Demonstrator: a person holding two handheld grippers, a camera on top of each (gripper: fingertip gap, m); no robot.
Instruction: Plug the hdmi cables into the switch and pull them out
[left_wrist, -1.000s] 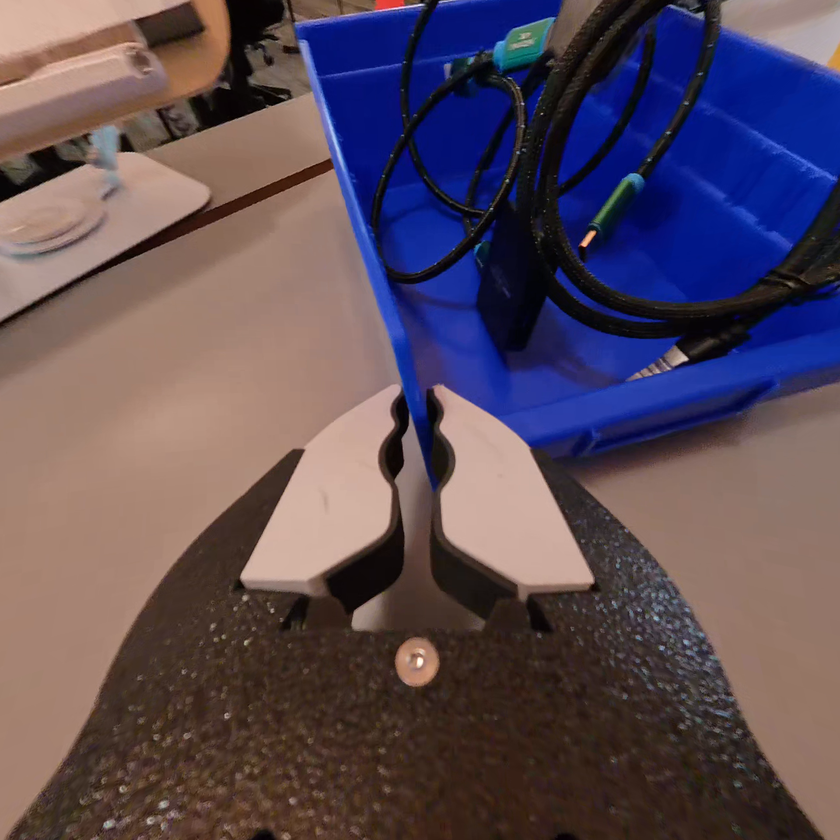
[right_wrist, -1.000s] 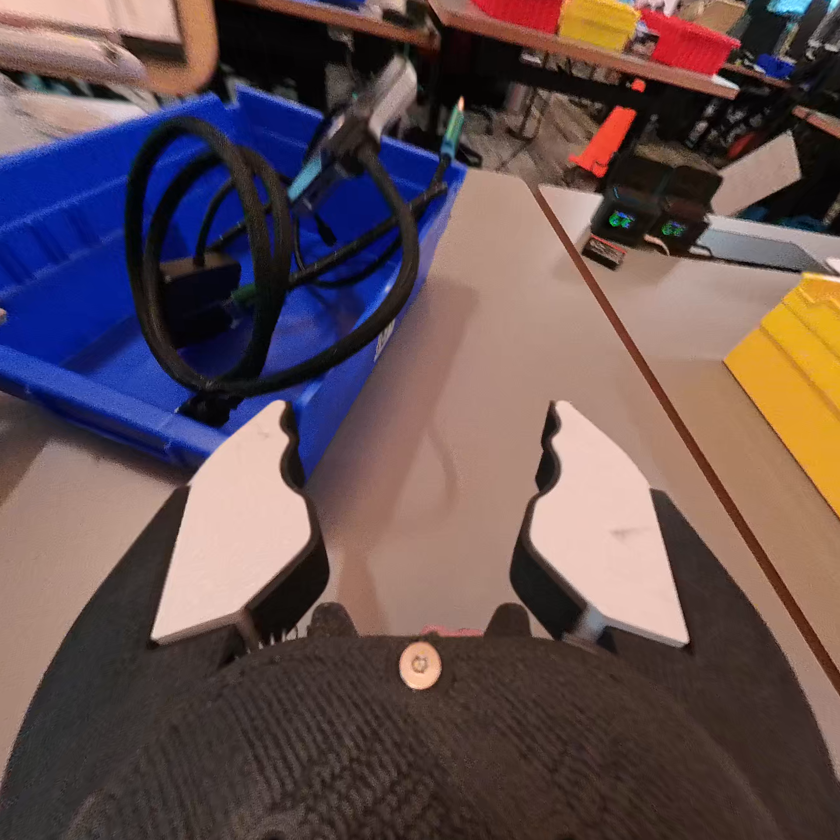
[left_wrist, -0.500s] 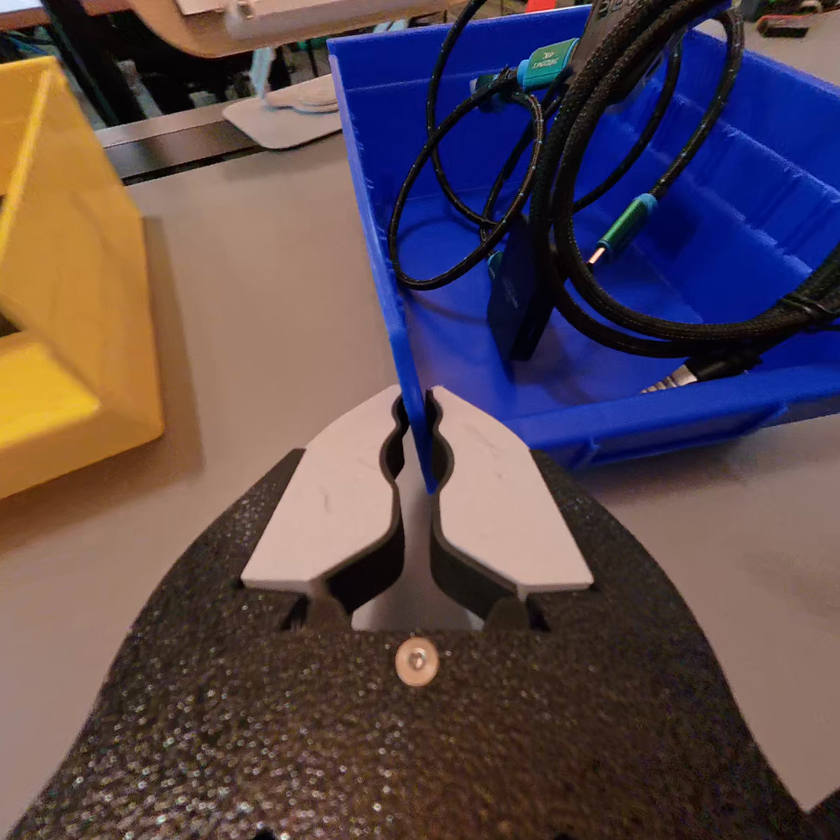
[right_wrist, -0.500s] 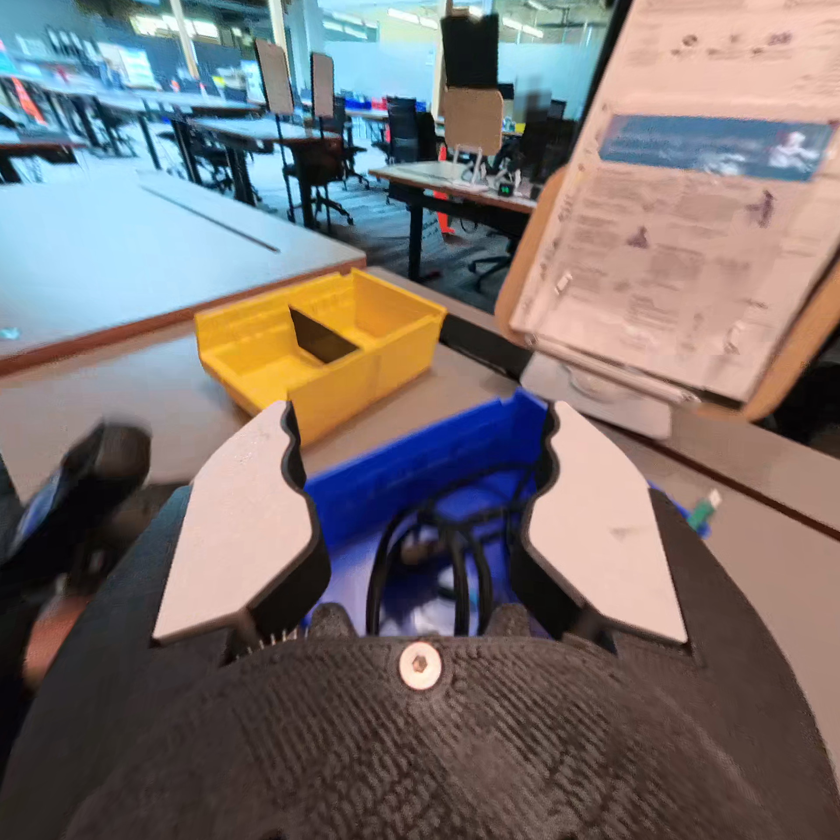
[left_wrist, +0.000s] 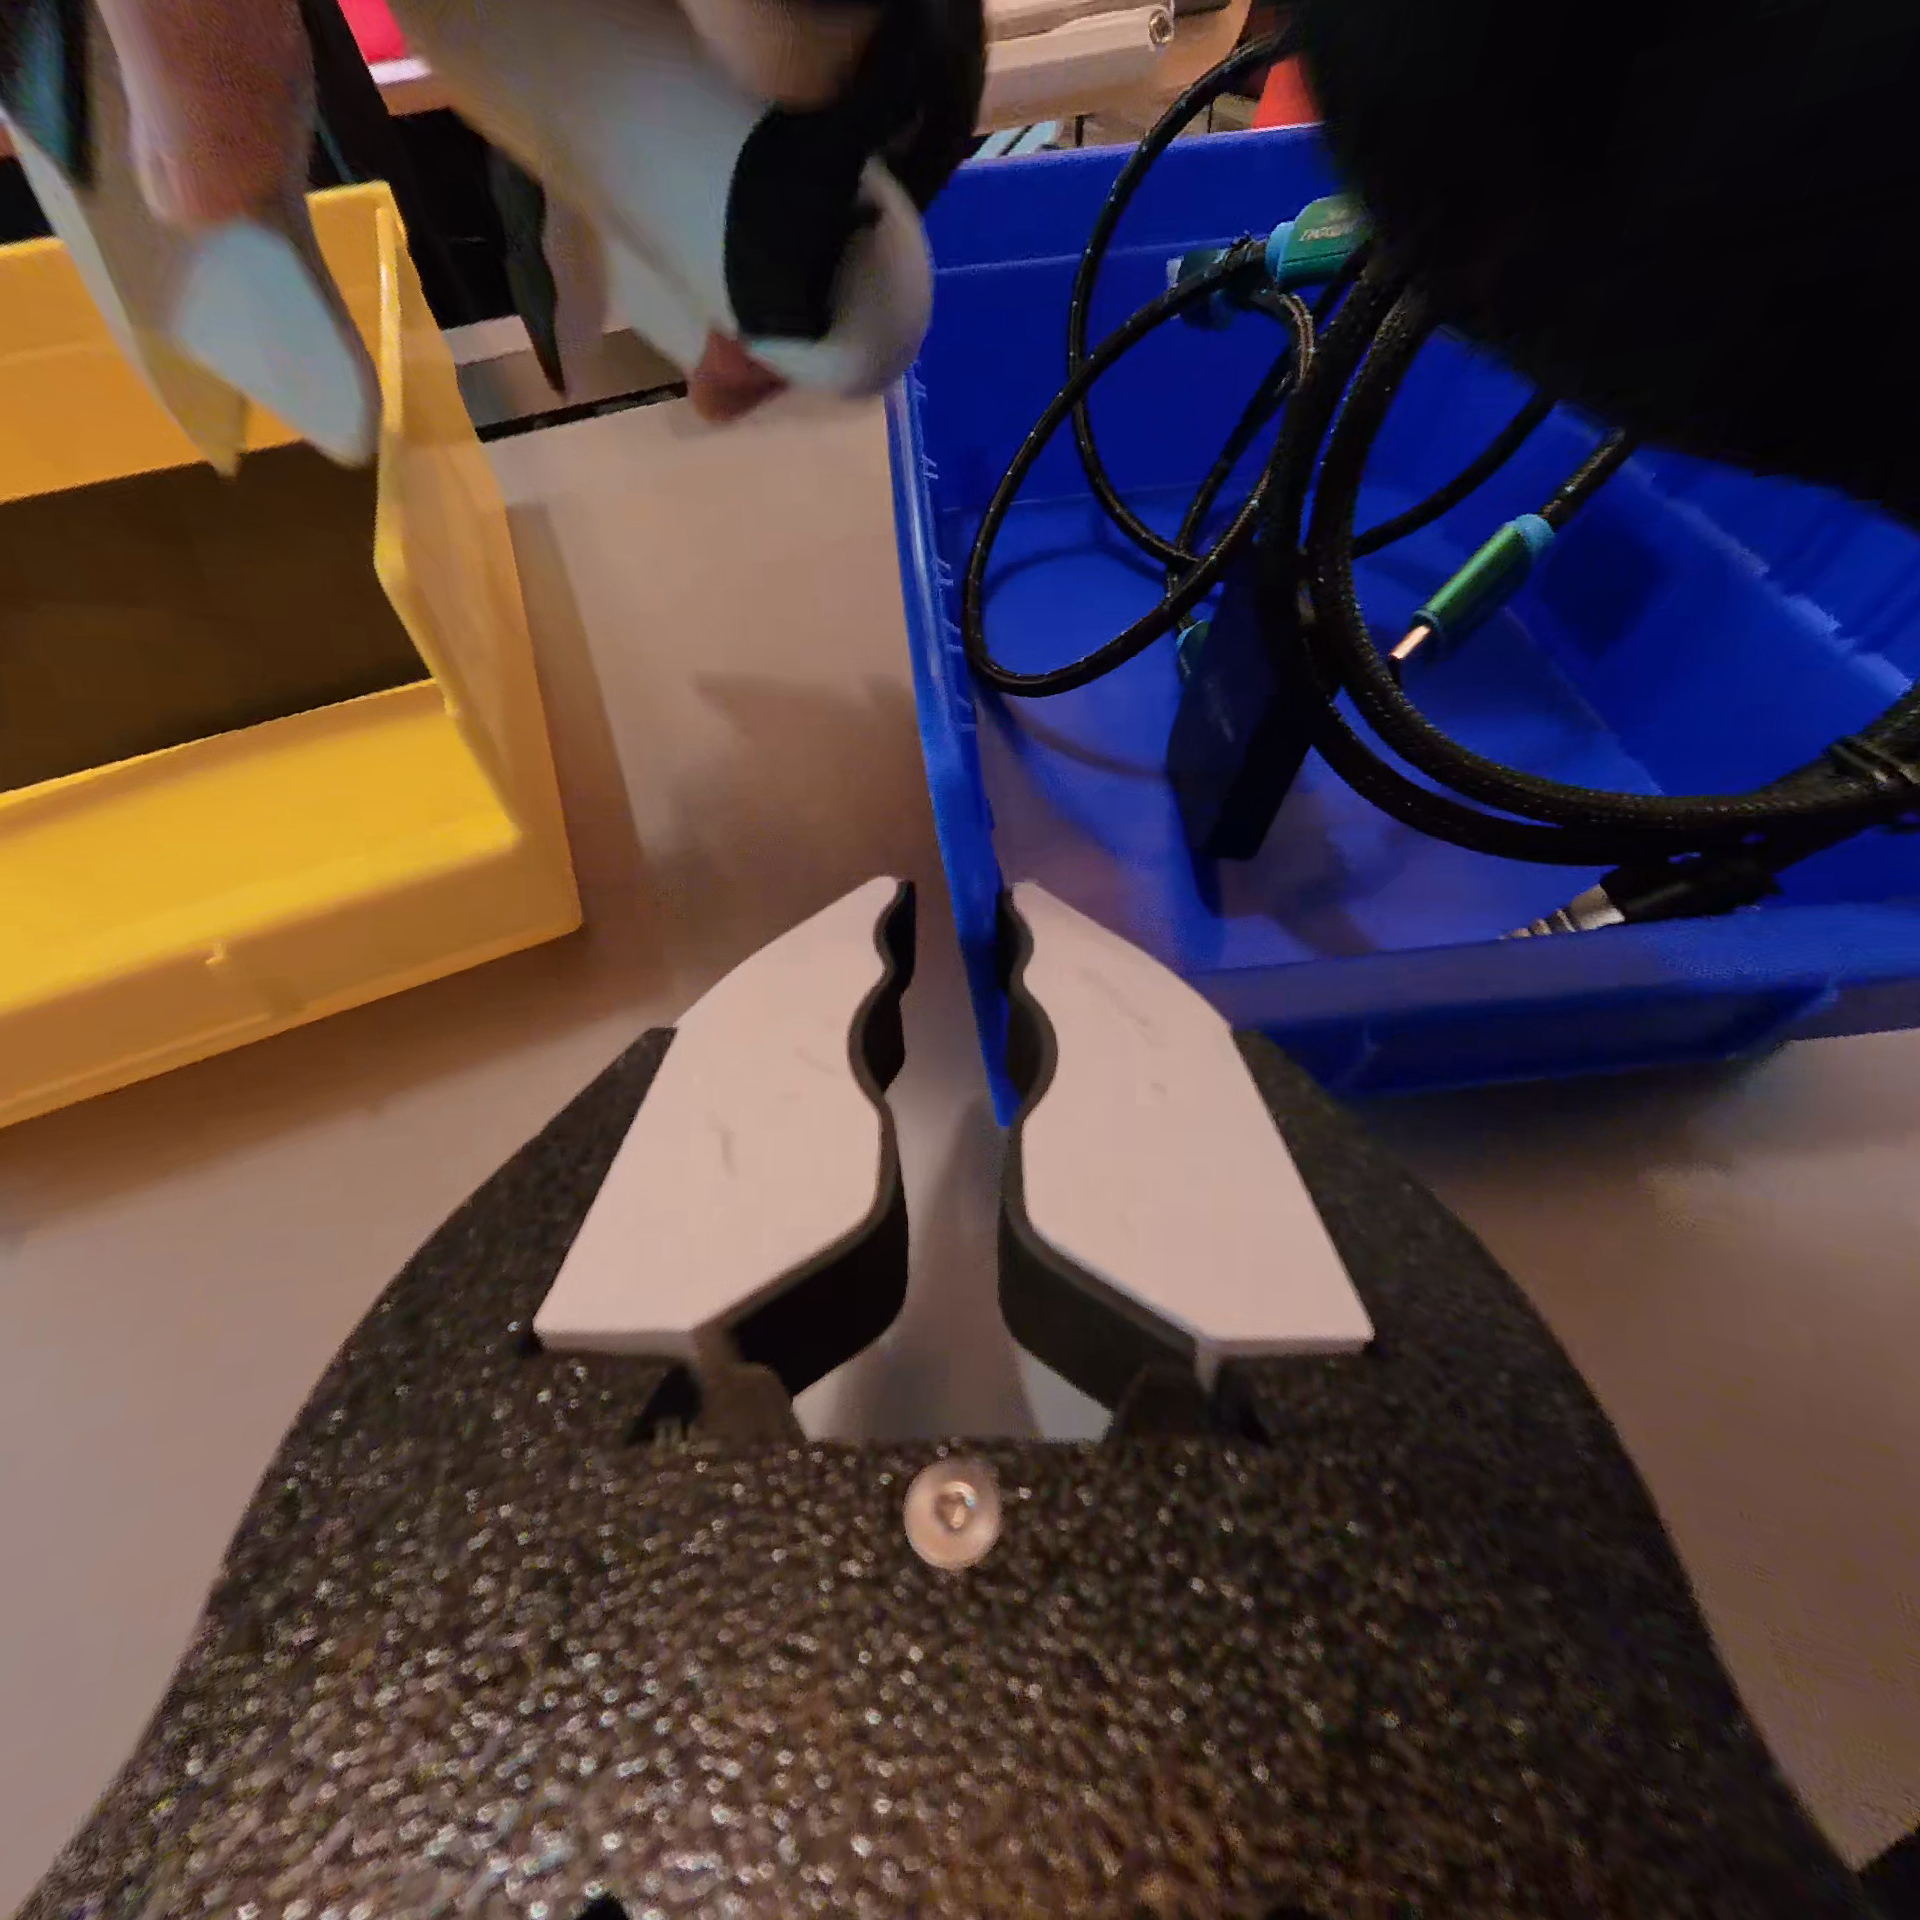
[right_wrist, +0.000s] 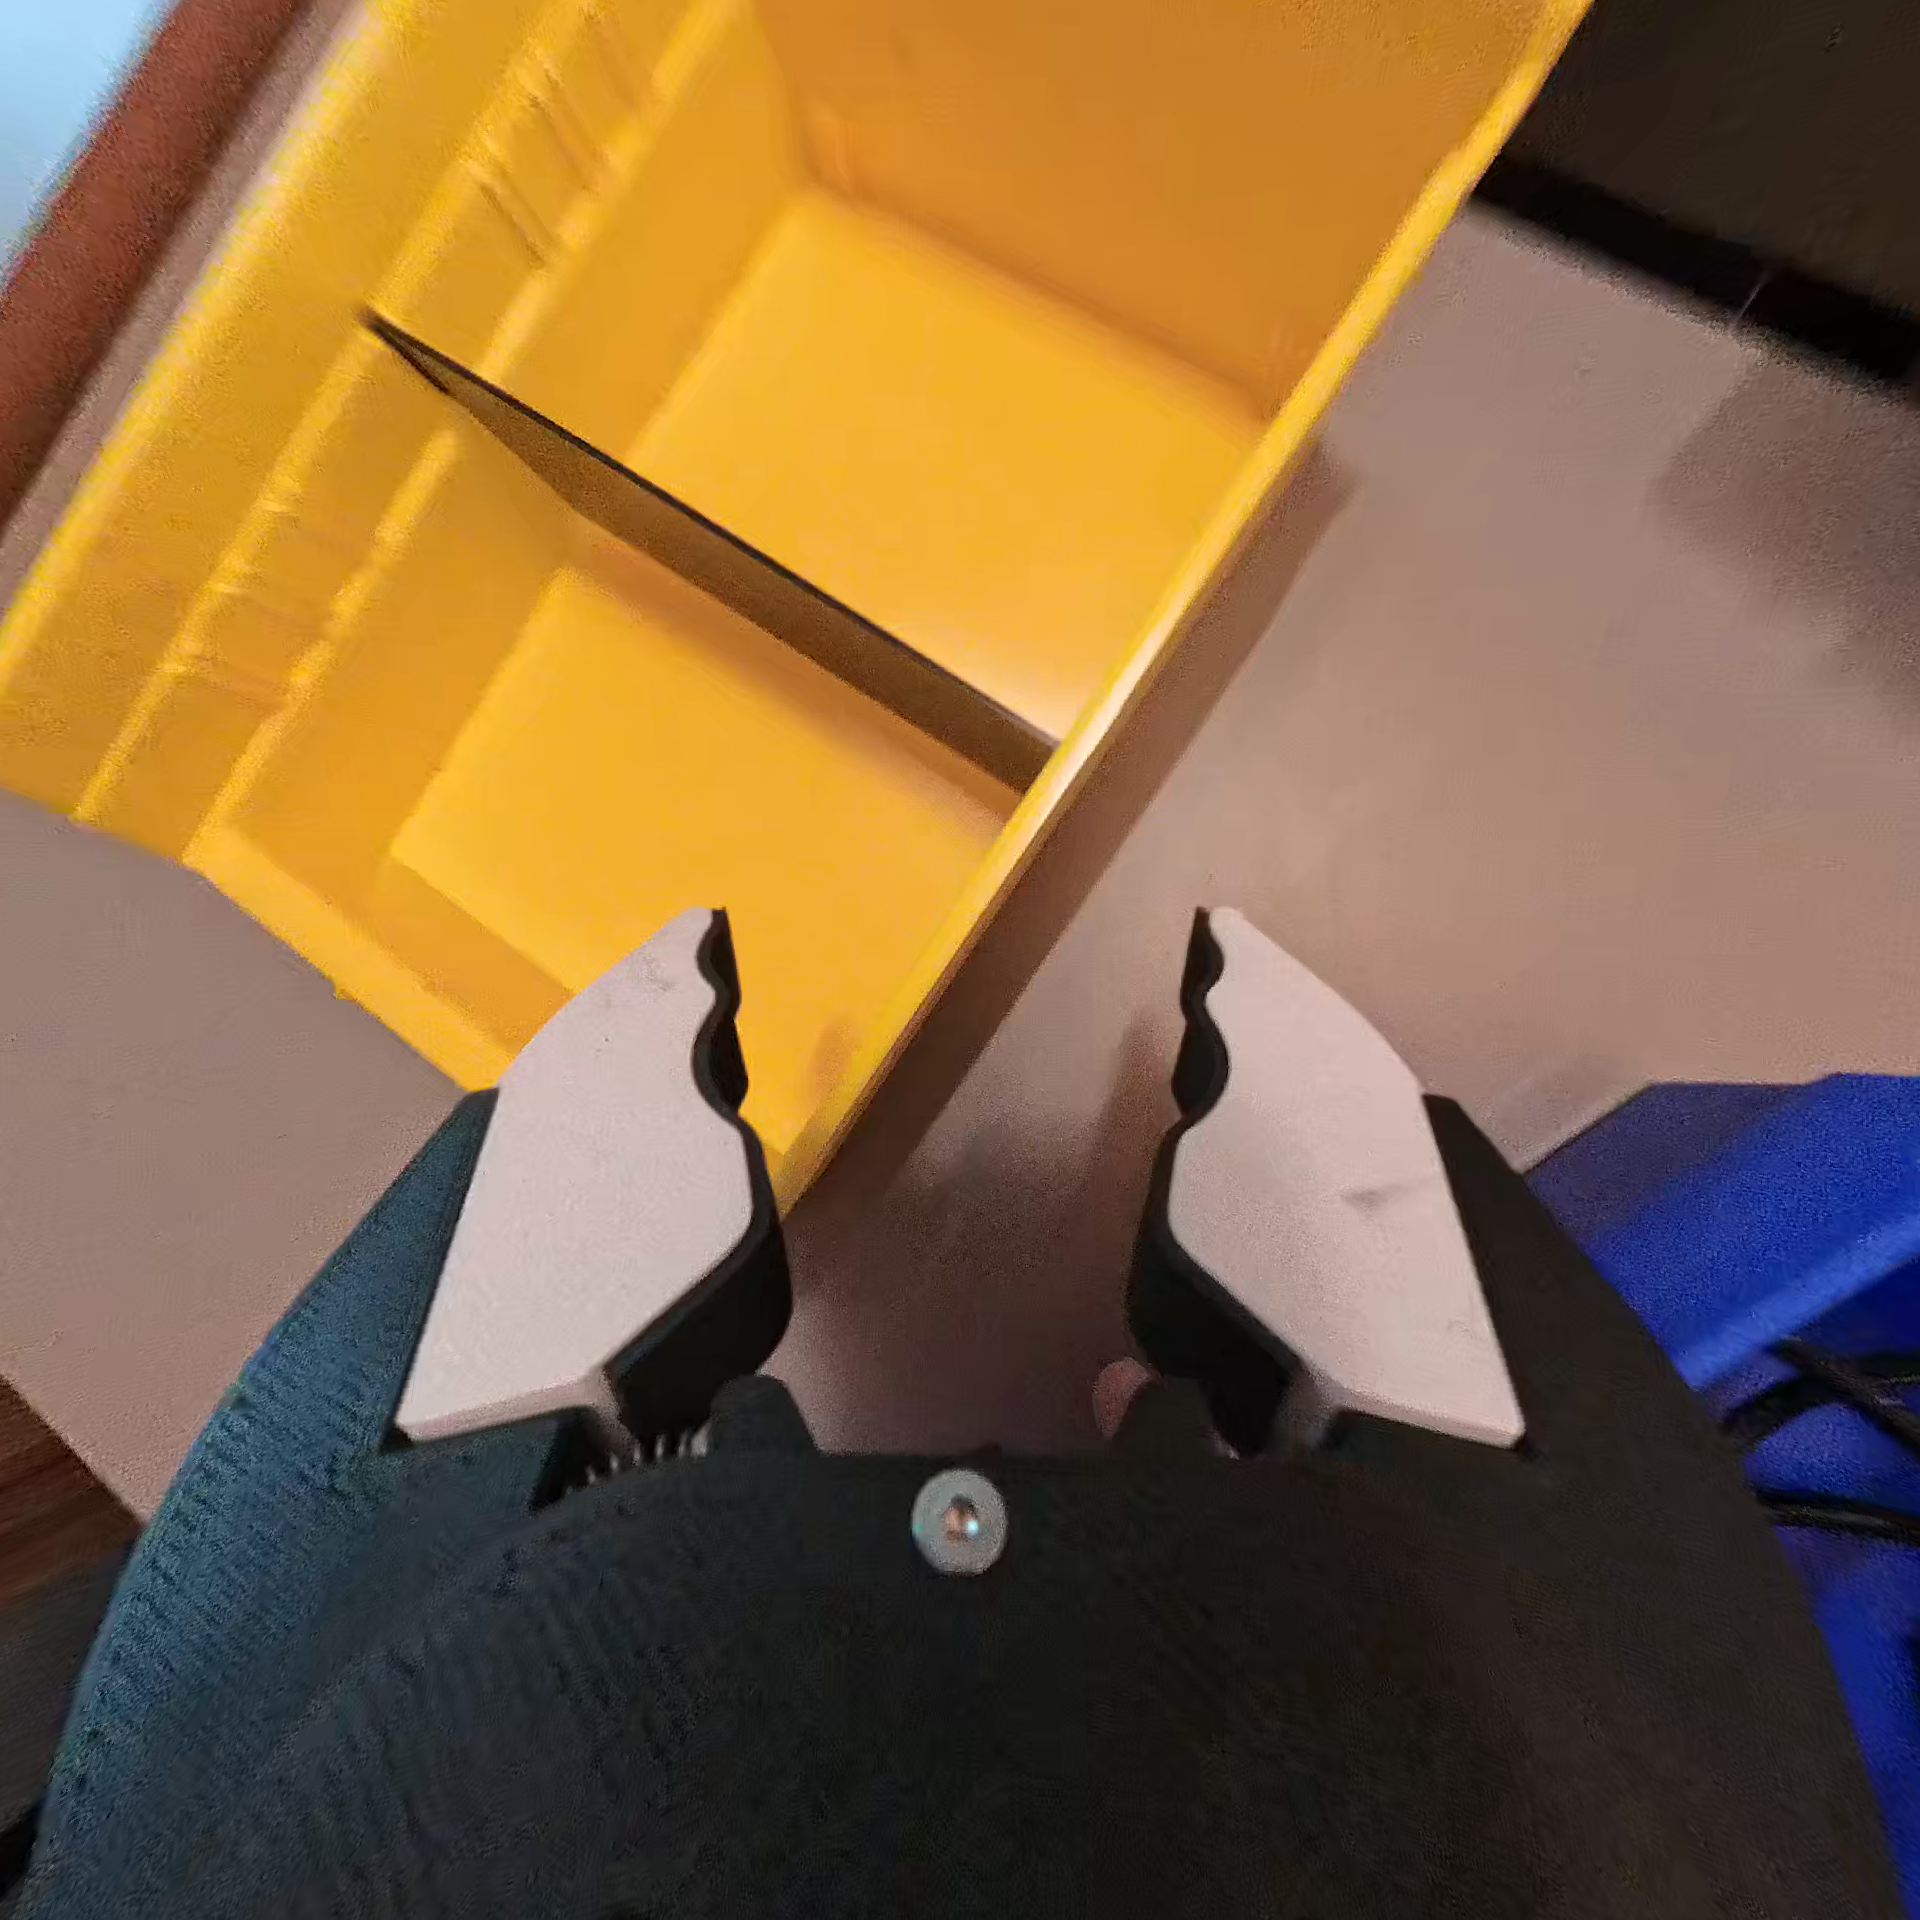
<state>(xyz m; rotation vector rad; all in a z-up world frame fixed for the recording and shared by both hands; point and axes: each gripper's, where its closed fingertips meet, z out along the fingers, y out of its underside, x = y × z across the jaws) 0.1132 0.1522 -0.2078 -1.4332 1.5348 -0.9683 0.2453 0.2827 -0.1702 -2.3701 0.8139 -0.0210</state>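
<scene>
The blue bin (left_wrist: 1455, 997) sits on the grey bench (left_wrist: 727, 582) and serves as the landmark; inside it lie coiled black braided cables (left_wrist: 1340, 623), a dark flat box that looks to be the switch (left_wrist: 1231, 727) standing on edge against the coils near the bin's left wall, a loose green-sleeved plug (left_wrist: 1475, 587) toward the bin's middle, a teal connector (left_wrist: 1314, 234) up at the far end of the coils, and a metal-tipped black plug (left_wrist: 1621, 899) against the near wall; whether any cable is seated in the switch cannot be told

The left hand-held gripper (left_wrist: 954, 904) is closed almost fully on the blue bin's near left corner, its fingers (left_wrist: 748, 1122) pinching the thin left wall from either side with only the wall's thickness between them

To the left of the blue bin, apart from it across a strip of bare bench, stands a yellow bin (left_wrist: 260, 883); seen from above it has a black divider (right_wrist: 717, 561) splitting it into two compartments, both showing only yellow floor

The right hand-held gripper (right_wrist: 961, 925) hangs above the gap between the yellow bin and the blue bin (right_wrist: 1714, 1247), jaws spread roughly halfway and holding nothing; in the left wrist view it appears blurred (left_wrist: 582, 312) over the yellow bin's far edge
</scene>
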